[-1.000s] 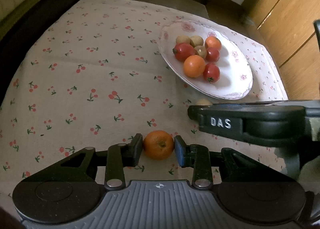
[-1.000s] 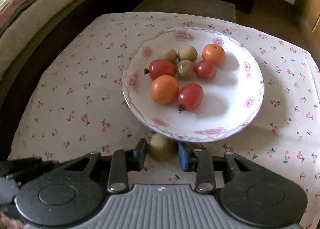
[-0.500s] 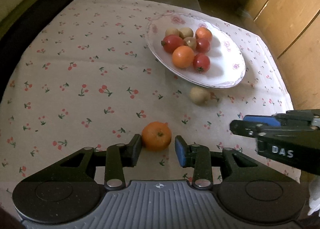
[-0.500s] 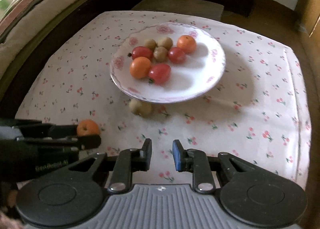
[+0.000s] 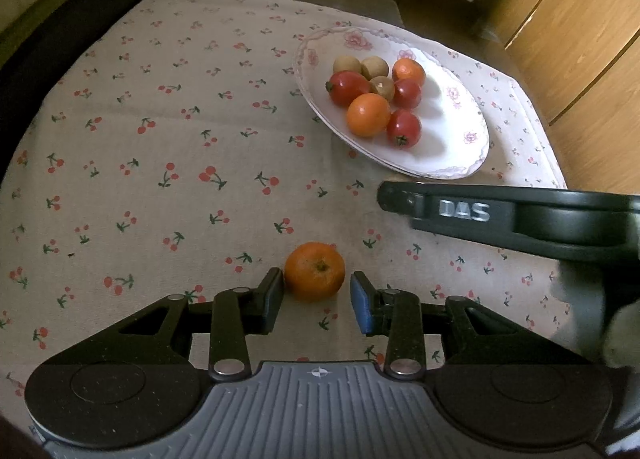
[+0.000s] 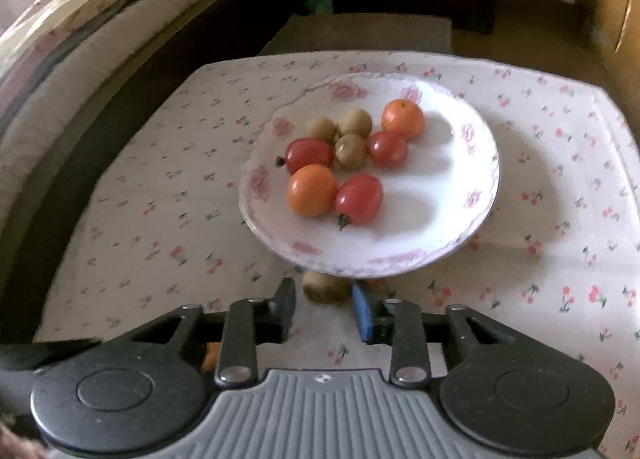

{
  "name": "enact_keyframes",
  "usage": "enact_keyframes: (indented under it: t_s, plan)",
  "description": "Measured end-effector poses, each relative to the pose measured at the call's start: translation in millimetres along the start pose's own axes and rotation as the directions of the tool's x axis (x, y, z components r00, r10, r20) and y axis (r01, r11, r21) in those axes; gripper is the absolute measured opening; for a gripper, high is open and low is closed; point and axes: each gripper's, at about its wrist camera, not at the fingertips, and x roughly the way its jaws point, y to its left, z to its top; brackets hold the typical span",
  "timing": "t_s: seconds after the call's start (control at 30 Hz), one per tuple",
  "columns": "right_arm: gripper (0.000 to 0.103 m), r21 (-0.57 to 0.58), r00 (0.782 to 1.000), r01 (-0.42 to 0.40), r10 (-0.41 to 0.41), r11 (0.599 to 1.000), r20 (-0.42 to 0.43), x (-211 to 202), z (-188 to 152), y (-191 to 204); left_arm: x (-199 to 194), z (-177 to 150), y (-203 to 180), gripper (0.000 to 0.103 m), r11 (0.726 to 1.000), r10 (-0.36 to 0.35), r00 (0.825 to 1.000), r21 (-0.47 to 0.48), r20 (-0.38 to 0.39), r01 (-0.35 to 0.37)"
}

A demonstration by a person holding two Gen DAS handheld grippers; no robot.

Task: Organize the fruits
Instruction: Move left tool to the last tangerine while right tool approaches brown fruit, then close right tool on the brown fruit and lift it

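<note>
Here the left gripper (image 5: pixel 316 299) stands narrowly parted around the small round orange mandarin (image 5: pixel 315 271) on the cherry-print tablecloth (image 5: pixel 160 163) (pads apparently not pressing); centre it, then squeeze gently before lifting toward the white floral plate (image 5: pixel 452 139).

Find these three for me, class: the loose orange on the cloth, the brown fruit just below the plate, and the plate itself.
loose orange (image 5: pixel 314 271), left wrist view, middle of its peel beside the stem dimple.
brown fruit (image 6: pixel 326 287), right wrist view, its rounded top.
plate (image 6: pixel 452 163), right wrist view, bare white inner surface.

Cherry-print tablecloth (image 5: pixel 168 163) under plate (image 5: pixel 460 147), mandarin (image 5: pixel 315 271)
</note>
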Motion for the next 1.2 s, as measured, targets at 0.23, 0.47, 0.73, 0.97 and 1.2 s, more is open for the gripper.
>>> enact_keyframes:
  t_s: [0.23, 0.47, 0.73, 0.97, 1.2]
  plan:
    - [0.052, 0.031, 0.999, 0.024, -0.025, 0.999, 0.021, 9.4, -2.0, 5.0, -1.3, 0.0, 3.1, 0.047, 1.000, -0.016, 1.000, -0.006, -0.001, 0.016]
    - [0.091, 0.024, 1.000, 0.009, -0.009, 1.000, -0.014, 11.9, -5.5, -1.0, -1.9, -0.4, 3.8, 0.047, 1.000, -0.020, 1.000, -0.008, -0.003, 0.020]
    - [0.103, 0.066, 0.993, -0.079, 0.084, 0.995, -0.078, 10.7, -2.7, -12.7, -2.7, -2.1, 3.2, 0.049, 1.000, -0.020, 1.000, 0.000, -0.006, 0.020]
    - [0.103, 0.074, 0.992, -0.088, 0.094, 0.993, -0.082, 9.8, -1.6, -12.5, -2.9, -2.6, 2.5, 0.051, 1.000, -0.024, 1.000, 0.004, -0.007, 0.024]
    - [0.103, 0.107, 0.988, -0.122, 0.130, 0.987, -0.077, 8.4, -0.4, -19.3, -3.2, -2.9, 2.1, 0.053, 1.000, -0.026, 1.000, 0.009, -0.007, 0.026]
